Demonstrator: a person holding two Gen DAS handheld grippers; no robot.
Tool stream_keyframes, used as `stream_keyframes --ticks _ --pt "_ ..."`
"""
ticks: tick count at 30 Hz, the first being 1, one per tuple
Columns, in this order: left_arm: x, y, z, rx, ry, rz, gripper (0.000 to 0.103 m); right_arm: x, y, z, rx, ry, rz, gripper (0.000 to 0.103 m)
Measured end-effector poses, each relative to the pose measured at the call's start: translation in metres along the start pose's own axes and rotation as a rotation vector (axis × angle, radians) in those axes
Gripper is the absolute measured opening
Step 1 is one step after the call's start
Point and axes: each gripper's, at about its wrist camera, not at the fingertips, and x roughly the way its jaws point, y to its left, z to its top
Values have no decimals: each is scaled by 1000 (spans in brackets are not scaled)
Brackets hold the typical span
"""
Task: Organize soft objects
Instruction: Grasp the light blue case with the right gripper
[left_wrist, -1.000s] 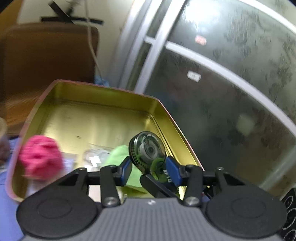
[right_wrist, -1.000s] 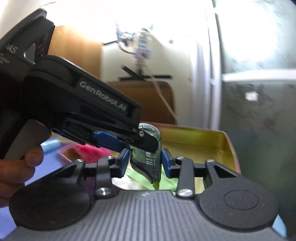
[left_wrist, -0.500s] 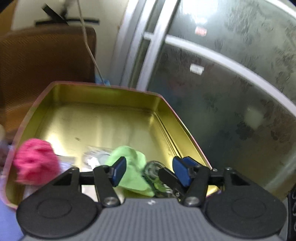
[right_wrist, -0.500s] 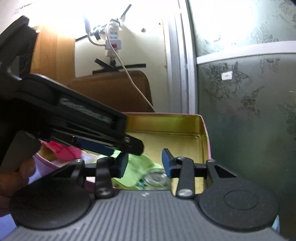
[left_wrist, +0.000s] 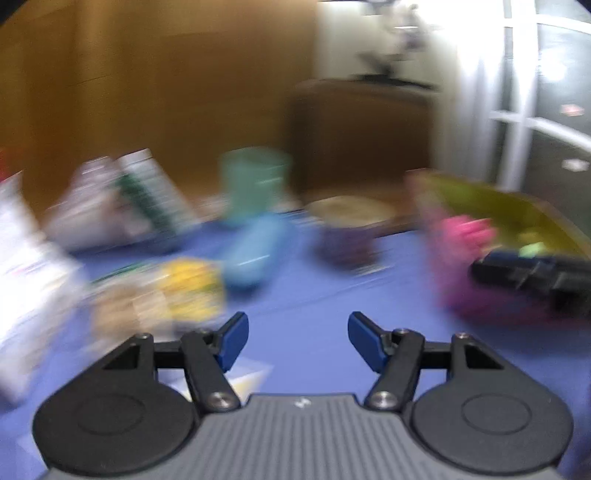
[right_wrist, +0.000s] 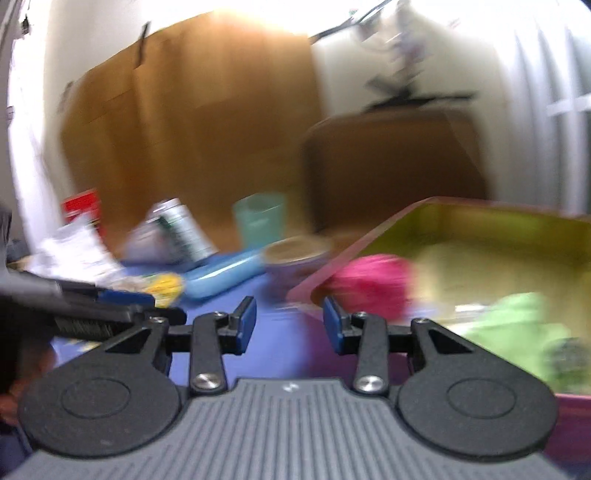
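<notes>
The soft stuff so far sits in the gold tin (right_wrist: 498, 229) at the right end of the blue surface (left_wrist: 314, 295): a fuzzy pink ball (right_wrist: 369, 284) tucked against the near left wall and a crumpled lime green cloth (right_wrist: 517, 321) further right. Both look light and squishy to me, nothing fragile, so I'd pinch a raised fold or just the bulk of the fluff; they'll squash rather than slip. What's left on the surface looks like a yellow crinkly packet (left_wrist: 188, 288), which I'd guess is light and a bit slidey, so go for an edge. The left tool (left_wrist: 297, 341) has just been opening and sits fairly wide with nothing between its pads, and the right tool (right_wrist: 289, 325) has also just been opening, narrower, empty too. Honestly everything's smeared with motion blur, so the can, teal cup (left_wrist: 255, 184) and blue case (left_wrist: 255, 251) are only rough shapes, and the tin's right side is cut off.
</notes>
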Motion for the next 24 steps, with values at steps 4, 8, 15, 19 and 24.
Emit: stream_keyframes --ticks 4,8,15,19,24 --pt "-5 55 -25 -98 -11 124 62 63 40 18 45 80 71 68" --pt "-10 92 -30 -261 -45 102 65 134 68 36 167 147 51 73" --pt "-12 105 -30 -332 -41 116 68 227 82 44 264 269 -177 76" --pt "-11 102 -34 -321 -36 113 72 248 81 41 255 301 -255 79" --pt "-12 100 -35 -312 -35 113 74 242 92 33 128 300 -259 59"
